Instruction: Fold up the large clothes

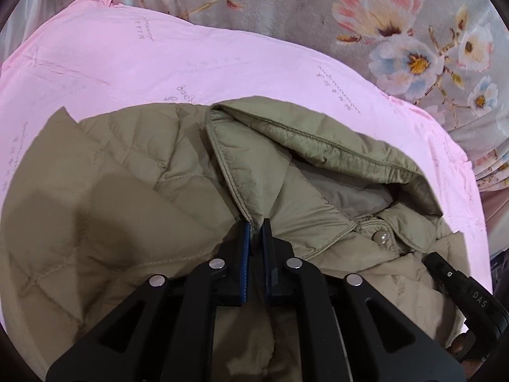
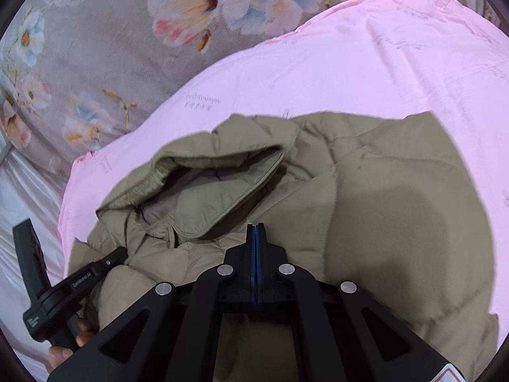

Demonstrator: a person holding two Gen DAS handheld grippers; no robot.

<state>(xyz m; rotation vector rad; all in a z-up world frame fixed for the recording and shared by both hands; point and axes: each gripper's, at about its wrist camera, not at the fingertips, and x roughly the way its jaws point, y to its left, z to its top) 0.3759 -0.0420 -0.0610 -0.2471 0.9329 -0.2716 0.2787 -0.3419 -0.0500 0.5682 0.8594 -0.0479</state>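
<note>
Olive quilted jacket (image 1: 133, 172) lies on pink sheet (image 1: 159, 51), hood (image 1: 318, 146) opening upward. Left gripper (image 1: 256, 226) pinches the hood's seamed edge. Right gripper (image 2: 255, 227) pressed together on jacket fabric. Bare sheet rings the jacket; floral blanket (image 2: 95, 47) beyond.

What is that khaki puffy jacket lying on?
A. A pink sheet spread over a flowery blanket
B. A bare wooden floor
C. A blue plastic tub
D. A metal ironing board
A: the khaki quilted jacket rests on a pink sheet, and a grey blanket with printed flowers shows past the sheet's edge.
</note>
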